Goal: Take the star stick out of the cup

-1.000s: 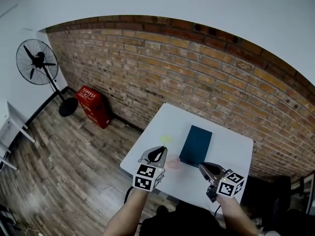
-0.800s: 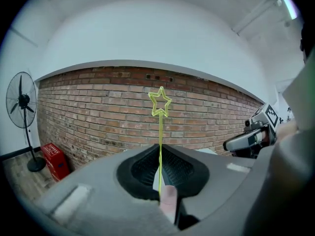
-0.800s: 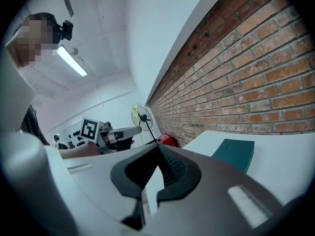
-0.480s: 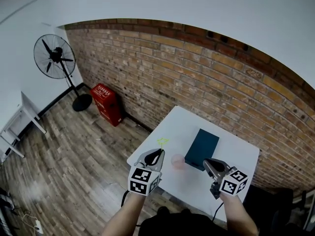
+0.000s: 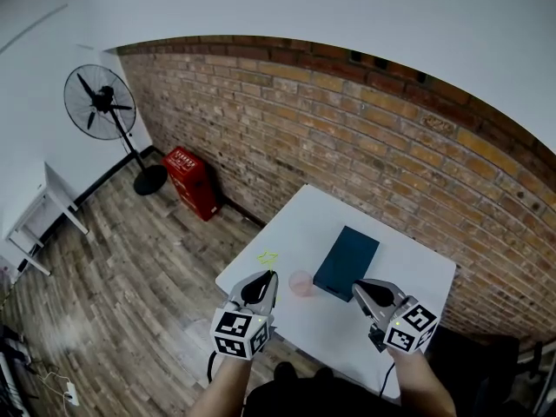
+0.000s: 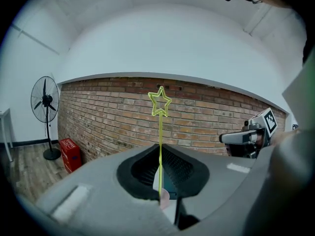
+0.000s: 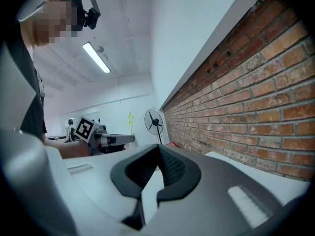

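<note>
Head view: left gripper (image 5: 263, 283) is clamped on the stick (image 5: 268, 260), star up, just left of the cup (image 5: 301, 283) on the table (image 5: 287, 224); it looks lifted clear. Right gripper (image 5: 368, 291) hangs unused near the box (image 5: 346, 257).
Left gripper view: jaws pinch the shaft low, keeping it upright.
Right gripper view: jaws together, empty.

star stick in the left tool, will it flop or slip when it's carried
Probably light: the star stick is a thin yellow rod with only an outline star on top. It stands straight above the left tool, so it is likely fairly stiff, though it may whip. Gripped low on a narrow shaft, it could swivel or slip.
</note>
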### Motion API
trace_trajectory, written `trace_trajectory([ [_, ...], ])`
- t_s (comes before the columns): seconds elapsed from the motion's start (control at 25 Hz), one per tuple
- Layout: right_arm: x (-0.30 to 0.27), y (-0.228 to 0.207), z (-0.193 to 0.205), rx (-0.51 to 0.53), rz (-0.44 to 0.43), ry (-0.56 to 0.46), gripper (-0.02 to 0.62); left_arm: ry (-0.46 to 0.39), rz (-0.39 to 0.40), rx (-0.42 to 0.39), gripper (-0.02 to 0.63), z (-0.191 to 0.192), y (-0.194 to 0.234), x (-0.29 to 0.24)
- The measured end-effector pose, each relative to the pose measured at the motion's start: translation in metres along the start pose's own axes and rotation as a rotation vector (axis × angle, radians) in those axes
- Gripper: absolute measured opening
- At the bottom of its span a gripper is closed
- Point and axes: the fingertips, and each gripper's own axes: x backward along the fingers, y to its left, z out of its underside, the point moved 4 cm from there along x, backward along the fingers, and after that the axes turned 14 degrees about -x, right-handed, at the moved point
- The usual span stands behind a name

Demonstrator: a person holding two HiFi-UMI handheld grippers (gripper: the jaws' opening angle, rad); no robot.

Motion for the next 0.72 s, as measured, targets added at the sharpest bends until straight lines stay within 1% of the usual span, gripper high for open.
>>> trace_trajectory([
  [0.12, 0.010, -0.003, -0.003, 0.017, -0.028, -0.018, 0.000, 0.017, -0.026, 0.002, 0.020, 0.004, -0.001, -0.004],
  [0.2, 0.013, -0.006, -0.004, 0.044, -0.036, -0.024, -0.002, 0.025, -0.044, -0.011, 0.020, 0.003, 0.001, -0.006],
  [0.32, 0.019, -0.012, -0.012, 0.092, -0.001, -0.076, -0.002, 0.028, -0.066, -0.034, 0.020, -0.001, 0.006, -0.007],
  [0.44, 0.024, -0.016, -0.019, 0.116, 0.024, -0.119, -0.002, 0.019, -0.068, -0.020, 0.020, -0.002, 0.009, -0.004],
  [0.72, 0.035, -0.021, -0.011, 0.112, 0.038, -0.099, -0.002, 0.026, -0.069, -0.019, 0.020, 0.004, 0.006, -0.002],
])
